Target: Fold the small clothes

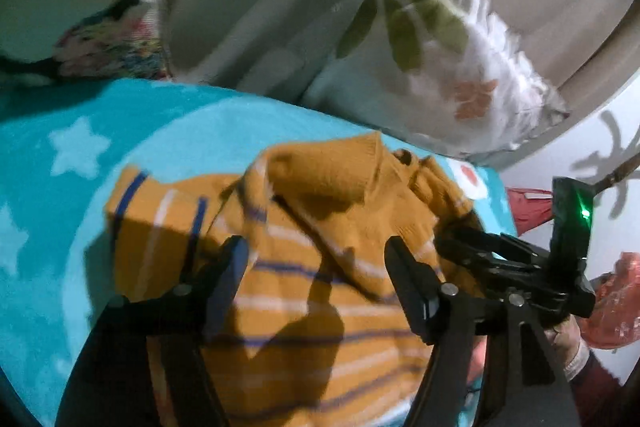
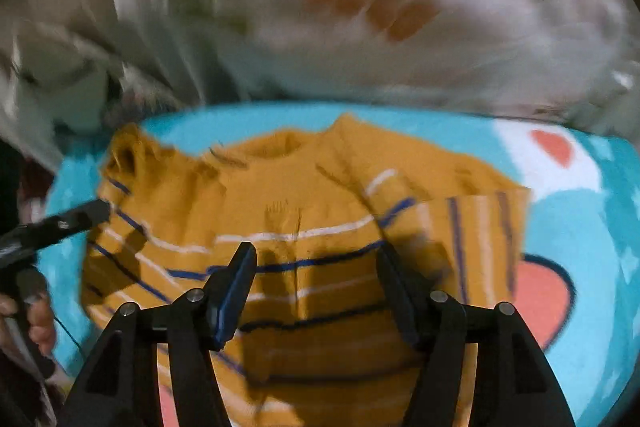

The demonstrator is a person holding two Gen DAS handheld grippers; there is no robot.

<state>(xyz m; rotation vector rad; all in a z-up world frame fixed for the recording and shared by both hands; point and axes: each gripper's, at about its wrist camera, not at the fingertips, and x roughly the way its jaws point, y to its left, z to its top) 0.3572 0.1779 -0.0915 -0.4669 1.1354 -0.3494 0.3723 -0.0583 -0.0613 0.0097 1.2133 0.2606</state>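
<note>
A small mustard-orange sweater [image 1: 304, 267] with white and blue stripes lies on a turquoise star blanket [image 1: 72, 147]. One sleeve is folded in over the body. My left gripper [image 1: 316, 251] is open above the sweater, holding nothing. The right gripper shows at the right of the left wrist view [image 1: 480, 255]. In the right wrist view the sweater [image 2: 304, 211] lies neck away, a sleeve folded across its right side. My right gripper [image 2: 316, 263] is open above its striped body. The left gripper's tip [image 2: 88, 215] touches the sweater's left sleeve edge.
A white pillow [image 1: 452, 59] with leaf and flower prints leans at the blanket's far edge, blurred in the right wrist view [image 2: 380, 7]. A floral cushion [image 1: 116, 43] lies far left. Red plastic bags [image 1: 616, 299] sit at right. The blanket [image 2: 580, 227] has heart prints.
</note>
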